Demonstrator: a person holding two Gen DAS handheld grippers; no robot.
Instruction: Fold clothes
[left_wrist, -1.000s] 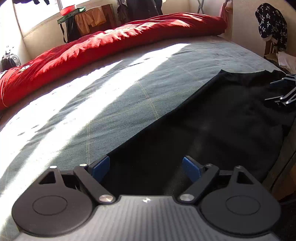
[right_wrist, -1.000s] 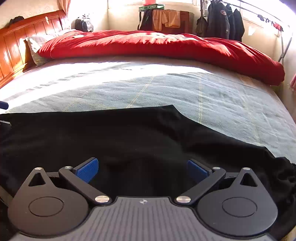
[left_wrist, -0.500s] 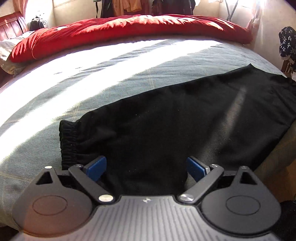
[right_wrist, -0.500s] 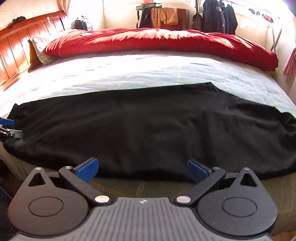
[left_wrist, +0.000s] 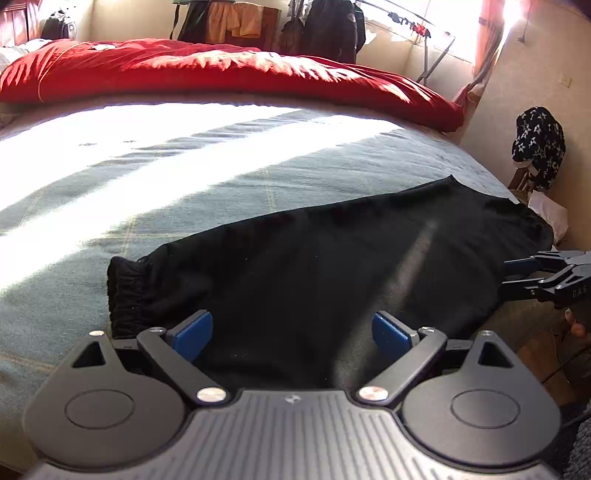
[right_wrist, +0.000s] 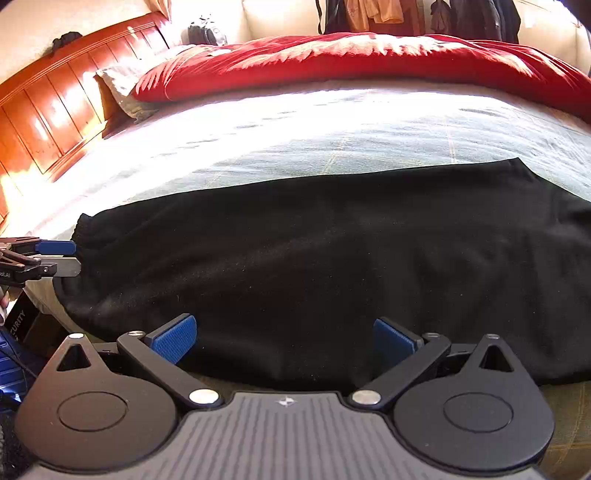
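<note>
Black pants (left_wrist: 332, 258) lie flat along the near edge of the bed, their elastic cuff (left_wrist: 125, 291) at the left end. My left gripper (left_wrist: 291, 334) hovers open just above the leg near that cuff, nothing between its blue pads. In the right wrist view the same black pants (right_wrist: 332, 258) stretch across the frame, and my right gripper (right_wrist: 284, 338) is open over their near edge. Each gripper shows in the other's view: the right gripper (left_wrist: 517, 275) at the pants' right end, the left gripper (right_wrist: 61, 256) at the cuff end.
The grey-green bedsheet (left_wrist: 184, 192) spreads beyond the pants, with a red duvet (left_wrist: 221, 74) piled along the far side. A wooden headboard (right_wrist: 55, 122) and pillow (right_wrist: 122, 88) stand at left. Clothes hang on a rack (left_wrist: 325, 26); a star-patterned garment (left_wrist: 539, 144) sits at right.
Both grippers pulled back from over the pants toward the near bed edge and turned; the left one now looks along the cuff end. The pants lie laid out flat. Both stayed open.
</note>
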